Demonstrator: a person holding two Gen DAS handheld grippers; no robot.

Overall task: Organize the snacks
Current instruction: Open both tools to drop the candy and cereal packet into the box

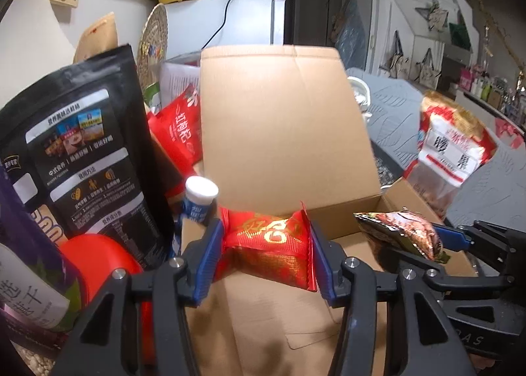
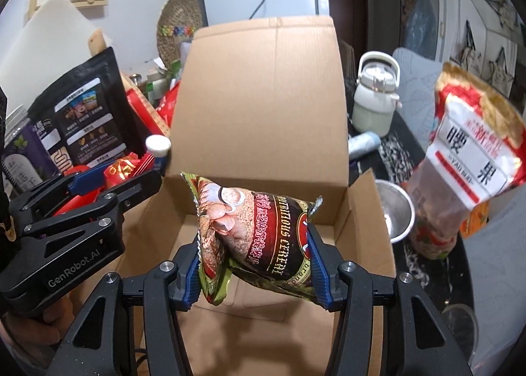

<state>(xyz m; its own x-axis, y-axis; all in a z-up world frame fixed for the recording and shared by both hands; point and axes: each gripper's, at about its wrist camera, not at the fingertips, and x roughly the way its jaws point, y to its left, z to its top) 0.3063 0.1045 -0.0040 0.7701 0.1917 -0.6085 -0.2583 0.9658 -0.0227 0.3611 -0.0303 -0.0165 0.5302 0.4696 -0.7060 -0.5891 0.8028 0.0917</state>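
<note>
My left gripper (image 1: 266,254) is shut on a red packet with gold print (image 1: 268,241), held over the near edge of an open cardboard box (image 1: 282,132). My right gripper (image 2: 256,254) is shut on a dark cereal packet with green edges (image 2: 253,228), hanging above the box's empty inside (image 2: 263,228). The box's lid flap (image 2: 263,96) stands upright at the back. In the left wrist view the cereal packet (image 1: 404,233) and the right gripper's fingers (image 1: 453,238) show at the right. In the right wrist view the left gripper (image 2: 95,185) with its red packet (image 2: 120,170) shows at the left.
A black standing pouch (image 1: 82,162), a red lid (image 1: 98,261), a white-capped tube (image 1: 200,195) and red bags (image 1: 180,132) crowd the box's left. On the right stand a large nut bag (image 2: 470,165), a steel bowl (image 2: 397,214) and a white kettle (image 2: 374,96).
</note>
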